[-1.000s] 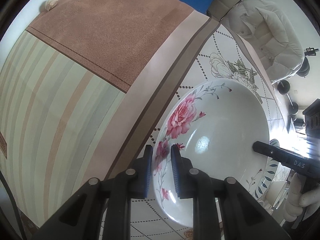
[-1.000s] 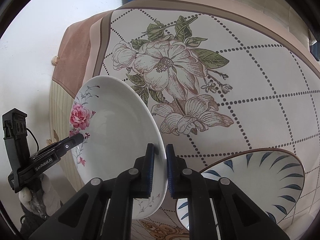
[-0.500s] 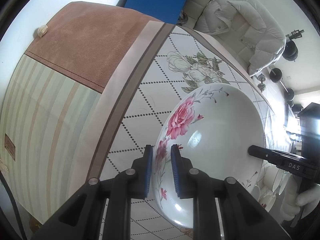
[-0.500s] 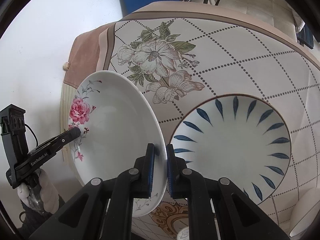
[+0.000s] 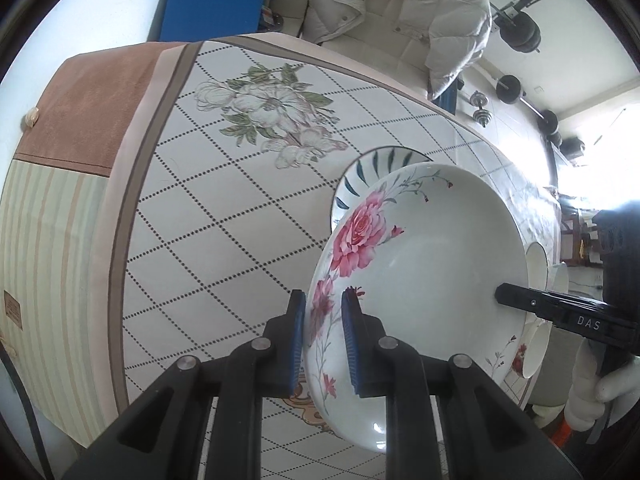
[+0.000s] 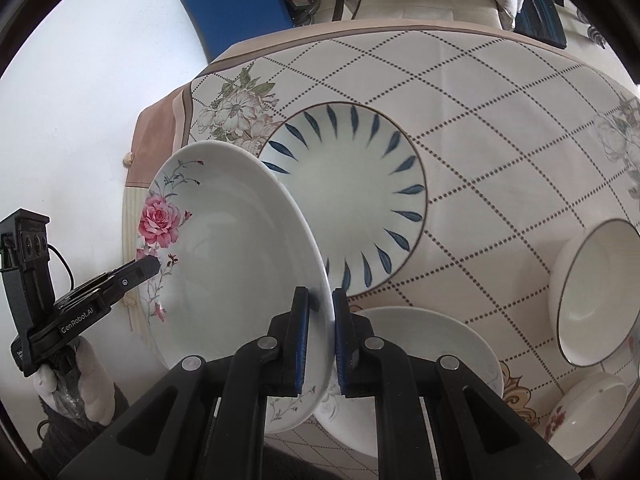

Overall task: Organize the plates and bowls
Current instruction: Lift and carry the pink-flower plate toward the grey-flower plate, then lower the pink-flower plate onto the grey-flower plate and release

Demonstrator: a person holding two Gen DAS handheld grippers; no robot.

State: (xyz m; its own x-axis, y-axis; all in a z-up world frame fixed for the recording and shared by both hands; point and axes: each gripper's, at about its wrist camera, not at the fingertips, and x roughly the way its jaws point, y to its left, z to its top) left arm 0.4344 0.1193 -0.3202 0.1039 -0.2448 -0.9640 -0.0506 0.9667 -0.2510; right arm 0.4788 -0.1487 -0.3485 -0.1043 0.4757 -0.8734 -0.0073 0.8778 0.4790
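Above a table draped in a cream tablecloth [image 6: 500, 128] with a dotted diamond grid and printed flowers, a white rose-patterned plate [image 5: 424, 264] is held in the air between two hand-held grippers. It is tilted, with its hollow face turned toward both cameras.

From the left wrist view, the left gripper [image 5: 323, 336] pinches the plate's near rim: its two blue-padded fingers sit on either side of the rim, right beside the pink rose stems. On the plate's opposite edge, the black tip of the right gripper [image 5: 520, 300] clamps the rim; a white-gloved hand [image 5: 600, 392] holds it at the lower right of the frame.

From the right wrist view, the right gripper [image 6: 318, 332] likewise pinches the plate [image 6: 228, 264] rim between its closely set pads, and the left gripper [image 6: 148, 268] appears at the far left, biting the rim near the rose, held by a gloved hand [image 6: 86, 392].

Beneath and just beyond the raised plate, a blue-leaf plate [image 6: 352, 200] lies flat on the cloth; the rose plate's edge overlaps it in both views. A plain white plate [image 6: 424, 360] lies under the right gripper's fingers, nearer the camera. A white bowl with a dark rim [image 6: 596, 292] stands on the right, and a smaller bowl with a red flower [image 6: 584, 412] sits near the lower right corner.

A chair with a pale padded jacket [image 5: 400, 12] stands behind the table.
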